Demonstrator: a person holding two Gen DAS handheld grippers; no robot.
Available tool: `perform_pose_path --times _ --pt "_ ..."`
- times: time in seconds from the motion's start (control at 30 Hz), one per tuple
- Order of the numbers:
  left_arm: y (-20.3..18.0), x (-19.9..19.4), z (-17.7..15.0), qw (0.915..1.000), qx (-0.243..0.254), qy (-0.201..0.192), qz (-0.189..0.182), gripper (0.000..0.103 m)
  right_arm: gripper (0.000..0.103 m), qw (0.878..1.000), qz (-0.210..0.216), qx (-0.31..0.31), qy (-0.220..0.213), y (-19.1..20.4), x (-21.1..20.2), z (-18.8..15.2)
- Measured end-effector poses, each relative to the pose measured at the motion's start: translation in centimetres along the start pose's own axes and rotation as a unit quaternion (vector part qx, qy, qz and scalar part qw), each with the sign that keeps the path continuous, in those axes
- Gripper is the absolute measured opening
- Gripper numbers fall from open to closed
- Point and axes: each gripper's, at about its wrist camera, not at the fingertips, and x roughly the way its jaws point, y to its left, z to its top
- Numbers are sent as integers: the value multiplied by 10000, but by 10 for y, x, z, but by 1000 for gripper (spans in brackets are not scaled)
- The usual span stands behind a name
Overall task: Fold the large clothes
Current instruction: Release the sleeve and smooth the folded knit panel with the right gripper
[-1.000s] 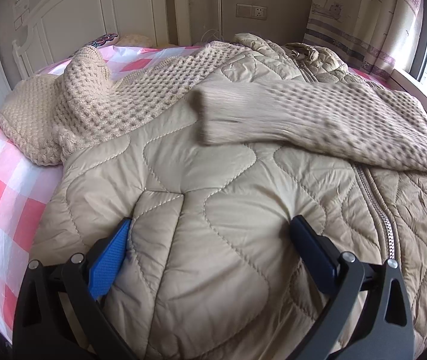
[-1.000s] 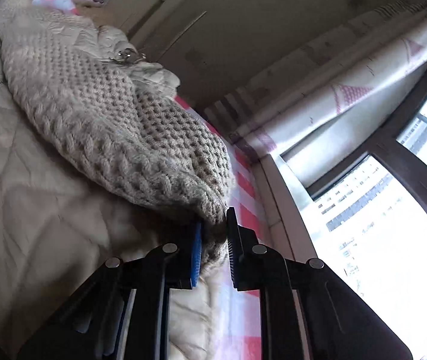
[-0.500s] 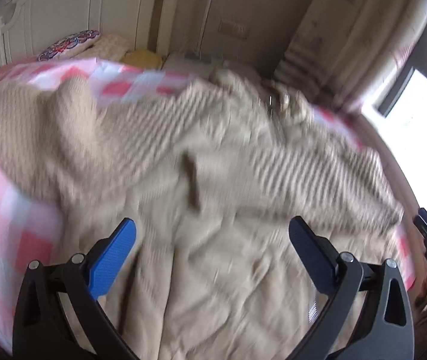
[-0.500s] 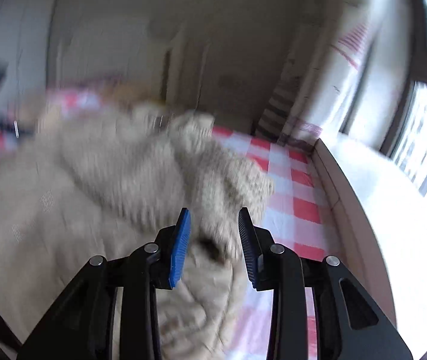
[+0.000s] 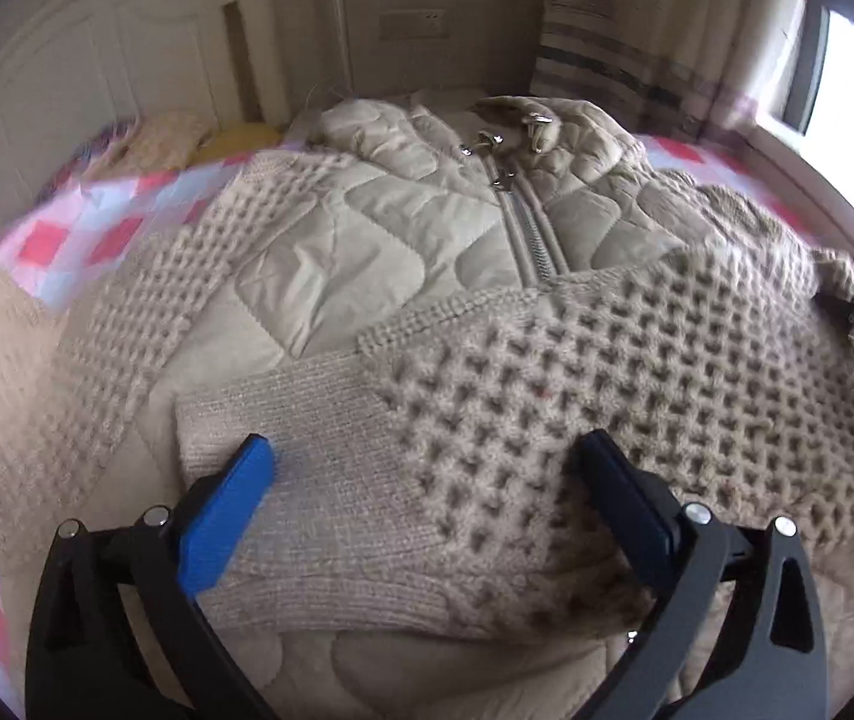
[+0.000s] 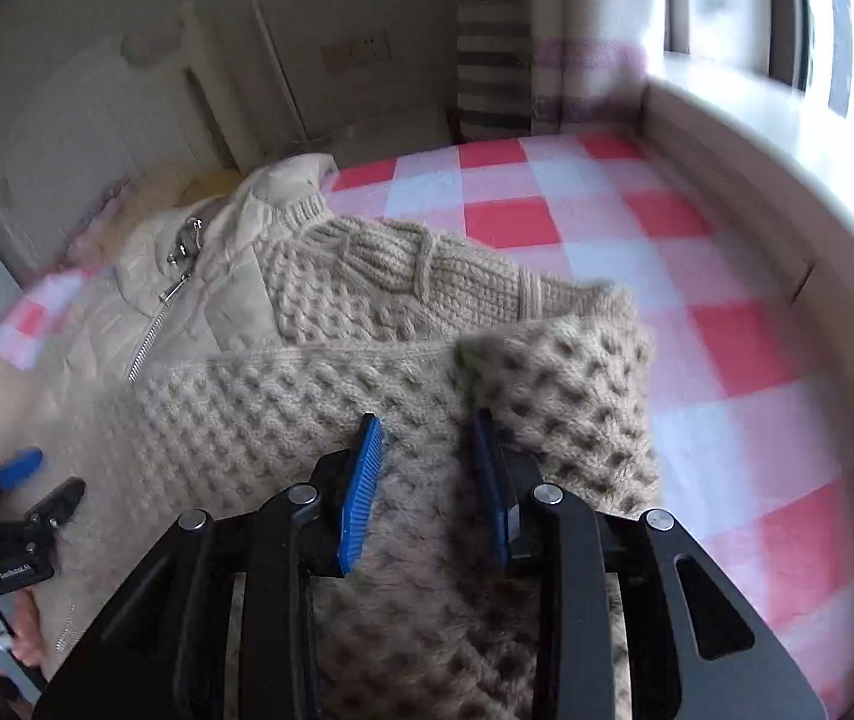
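Observation:
A beige quilted zip jacket with knitted sleeves (image 5: pixel 427 228) lies spread on the bed. One knitted sleeve (image 5: pixel 607 396) is folded across its front, with the ribbed cuff (image 5: pixel 319 420) toward the left. My left gripper (image 5: pixel 421 468) is open and hovers over that cuff, holding nothing. My right gripper (image 6: pixel 427 450) is partly open over the sleeve's shoulder end (image 6: pixel 547 372), with knit between its jaws but no grip. The left gripper also shows in the right wrist view (image 6: pixel 37 474). The other sleeve (image 5: pixel 145 312) lies out to the left.
The bed has a pink and white checked sheet (image 6: pixel 697 330). A white headboard (image 5: pixel 67 90) and pillows (image 5: pixel 175 132) stand at the back. A curtain (image 5: pixel 637 30) and window (image 6: pixel 817 12) are on the right, with a low ledge (image 6: pixel 757 192) beside the bed.
My right gripper has let go of the sleeve and opened a little. My left gripper has moved forward over the cuff of the folded sleeve.

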Motion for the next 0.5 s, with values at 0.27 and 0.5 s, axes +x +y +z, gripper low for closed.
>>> perform_pose_path --times 0.27,0.5 --pt "0 1 -1 10000 -24 -30 15 101 41 9984 -416 -267 -256 28 -31 20" --pt "1 1 -2 10000 -32 -36 -7 101 66 9974 -633 84 345 -9 12 32"
